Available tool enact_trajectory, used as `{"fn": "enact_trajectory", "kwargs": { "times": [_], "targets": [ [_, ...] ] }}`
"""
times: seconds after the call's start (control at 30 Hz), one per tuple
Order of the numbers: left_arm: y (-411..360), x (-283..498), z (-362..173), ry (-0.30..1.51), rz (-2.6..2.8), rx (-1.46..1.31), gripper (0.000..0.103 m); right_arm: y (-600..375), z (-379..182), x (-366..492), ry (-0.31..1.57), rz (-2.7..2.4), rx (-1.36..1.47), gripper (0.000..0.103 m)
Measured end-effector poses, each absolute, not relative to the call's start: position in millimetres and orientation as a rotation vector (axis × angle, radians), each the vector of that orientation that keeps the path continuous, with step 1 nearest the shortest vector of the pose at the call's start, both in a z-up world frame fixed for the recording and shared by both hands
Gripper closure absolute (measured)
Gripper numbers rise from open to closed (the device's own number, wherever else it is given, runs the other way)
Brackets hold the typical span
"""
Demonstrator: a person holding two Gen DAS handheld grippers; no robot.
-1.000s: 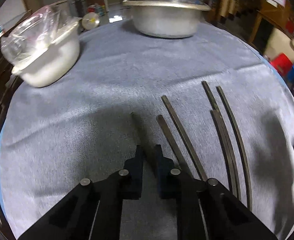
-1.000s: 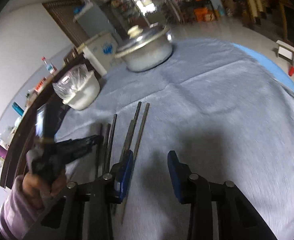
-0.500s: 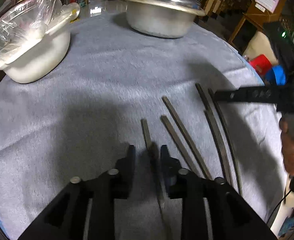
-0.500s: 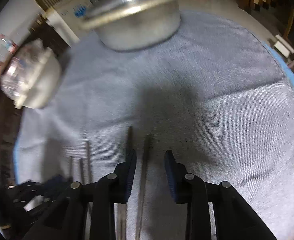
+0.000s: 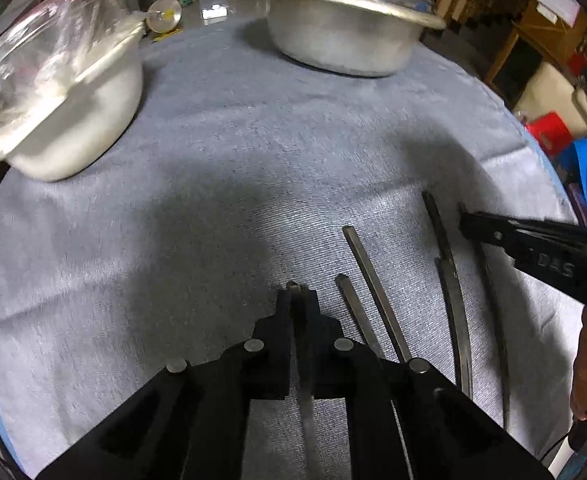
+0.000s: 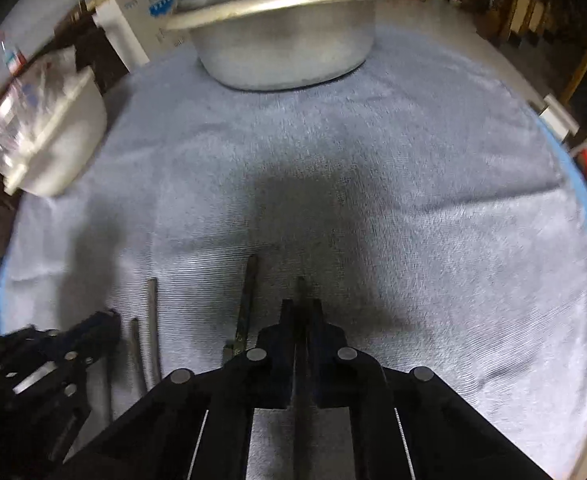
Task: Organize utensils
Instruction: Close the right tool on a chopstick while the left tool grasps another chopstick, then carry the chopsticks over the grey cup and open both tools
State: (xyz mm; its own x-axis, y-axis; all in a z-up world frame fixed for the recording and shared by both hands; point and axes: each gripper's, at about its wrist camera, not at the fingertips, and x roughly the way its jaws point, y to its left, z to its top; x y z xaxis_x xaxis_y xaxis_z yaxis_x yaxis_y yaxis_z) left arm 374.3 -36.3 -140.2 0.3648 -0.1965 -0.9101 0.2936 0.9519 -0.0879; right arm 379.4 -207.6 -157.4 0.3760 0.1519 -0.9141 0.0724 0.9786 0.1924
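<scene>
Several dark metal chopsticks lie side by side on the grey tablecloth (image 5: pixel 253 168). My left gripper (image 5: pixel 296 294) is shut on the leftmost chopstick (image 5: pixel 294 287), whose tip shows between the fingers. Two chopsticks (image 5: pixel 367 280) lie just right of it, and two more (image 5: pixel 447 264) lie farther right. My right gripper (image 6: pixel 300 306) is shut on the rightmost chopstick (image 6: pixel 300 284). It also shows in the left wrist view (image 5: pixel 533 246) at the right. The left gripper shows in the right wrist view (image 6: pixel 73 340) at lower left.
A lidded metal pot (image 5: pixel 345 36) stands at the far side of the table. A white bowl (image 5: pixel 77 120) with a plastic bag in it stands at the far left. The table's edge (image 5: pixel 545 160) curves along the right.
Both grippers have closed, each on a chopstick: the left on the leftmost one, the right on the rightmost one. Both have moved forward and lower over the cloth.
</scene>
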Motion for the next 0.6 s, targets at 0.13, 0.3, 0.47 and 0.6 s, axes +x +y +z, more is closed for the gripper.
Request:
{"fn": "enact_trajectory", "kwargs": {
  "times": [0.13,0.3,0.47,0.6],
  "targets": [
    [-20,360,-124,1.087,-0.292,0.007,0.098,-223,-139,350,1.093,0.103,0.268,0.097],
    [-5,317,-71,0.927,-0.289,-0.066,0.098,-238,-95,304,0.915,0.163,0.324,0.097],
    [3,257,-12,0.731,-0.276,-0.091,0.098,-235,-53,248,0.709,0.202,0.338,0.097],
    [7,208,20,0.582,-0.253,-0.114,0.098,-229,-25,195,0.543,0.178,0.28,0.097]
  ]
}}
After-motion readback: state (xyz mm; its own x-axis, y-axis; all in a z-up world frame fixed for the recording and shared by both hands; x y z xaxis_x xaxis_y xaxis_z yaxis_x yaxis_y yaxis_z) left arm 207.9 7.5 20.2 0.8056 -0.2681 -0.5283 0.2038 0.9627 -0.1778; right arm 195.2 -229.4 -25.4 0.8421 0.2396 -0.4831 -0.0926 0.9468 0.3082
